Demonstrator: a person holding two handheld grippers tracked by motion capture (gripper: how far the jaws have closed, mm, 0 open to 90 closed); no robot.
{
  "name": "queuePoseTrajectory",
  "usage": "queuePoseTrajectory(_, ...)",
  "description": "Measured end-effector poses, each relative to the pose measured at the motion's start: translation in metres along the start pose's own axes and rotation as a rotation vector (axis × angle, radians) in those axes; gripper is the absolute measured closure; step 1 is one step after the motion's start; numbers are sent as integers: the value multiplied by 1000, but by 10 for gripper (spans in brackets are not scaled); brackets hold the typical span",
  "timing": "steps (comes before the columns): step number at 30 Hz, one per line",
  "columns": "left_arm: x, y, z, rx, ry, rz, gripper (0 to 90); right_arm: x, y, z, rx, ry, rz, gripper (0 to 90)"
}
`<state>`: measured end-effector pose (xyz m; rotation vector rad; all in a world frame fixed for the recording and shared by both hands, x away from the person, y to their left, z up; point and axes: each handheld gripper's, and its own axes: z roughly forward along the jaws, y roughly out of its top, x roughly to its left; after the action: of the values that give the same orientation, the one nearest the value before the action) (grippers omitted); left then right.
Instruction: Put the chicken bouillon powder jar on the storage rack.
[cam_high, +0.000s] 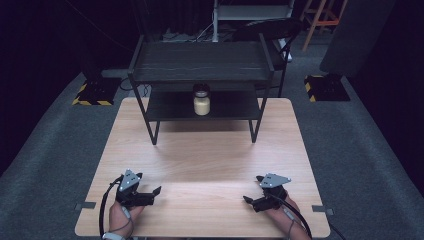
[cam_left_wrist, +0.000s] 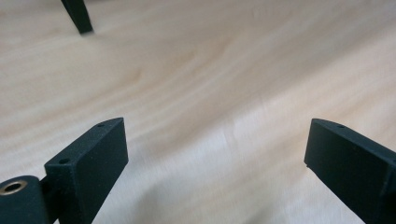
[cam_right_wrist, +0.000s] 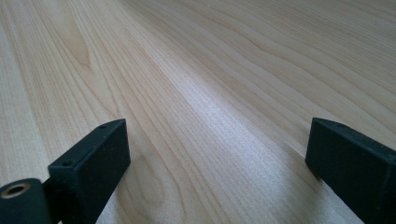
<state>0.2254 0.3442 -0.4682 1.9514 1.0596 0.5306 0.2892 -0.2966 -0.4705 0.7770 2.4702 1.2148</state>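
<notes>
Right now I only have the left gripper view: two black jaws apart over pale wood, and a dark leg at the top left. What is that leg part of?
Observer: It belongs to a black two-tier rack standing at the far end of the wooden table.
Operator: Anything on that rack?
Observer: One jar with a dark lid and pale contents stands upright on its lower shelf.
Operator: Where is the other hand-held gripper?
Observer: The right hand-held gripper sits low at the table's near right, jaws apart, nothing between them.
Operator: And mine, relative to the jar?
Observer: The left hand-held gripper is at the near left, far from the jar.
</notes>
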Motion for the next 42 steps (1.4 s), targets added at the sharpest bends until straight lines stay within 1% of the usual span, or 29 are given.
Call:
queuePoseTrajectory(2,-3,-3,3,24,-9,23,60,0,0,0,0,0,0,63)
queuePoseTrajectory(4,-7,3,8,68,-19,64,59,0,0,0,0,-1,1,63)
queuePoseTrajectory(5,-8,4,10,70,-30,85,59,0,0,0,0,-2,1,63)
queuePoseTrajectory(6,-8,2,11,60,-40,93,53,0,0,0,0,-2,2,63)
queuePoseTrajectory(7,-7,0,13,50,-49,84,53,0,0,0,-1,-2,2,63)
queuePoseTrajectory(8,-7,0,13,50,-49,84,52,0,0,0,-1,-2,2,63)
queuePoseTrajectory(9,-6,0,15,47,-50,68,46,0,0,0,-1,-2,2,63)
queuePoseTrajectory(18,-8,0,16,43,-41,62,44,0,0,0,-1,-1,0,63)
queuePoseTrajectory(42,-8,0,17,41,-38,60,40,-1,1,1,0,-2,1,63)
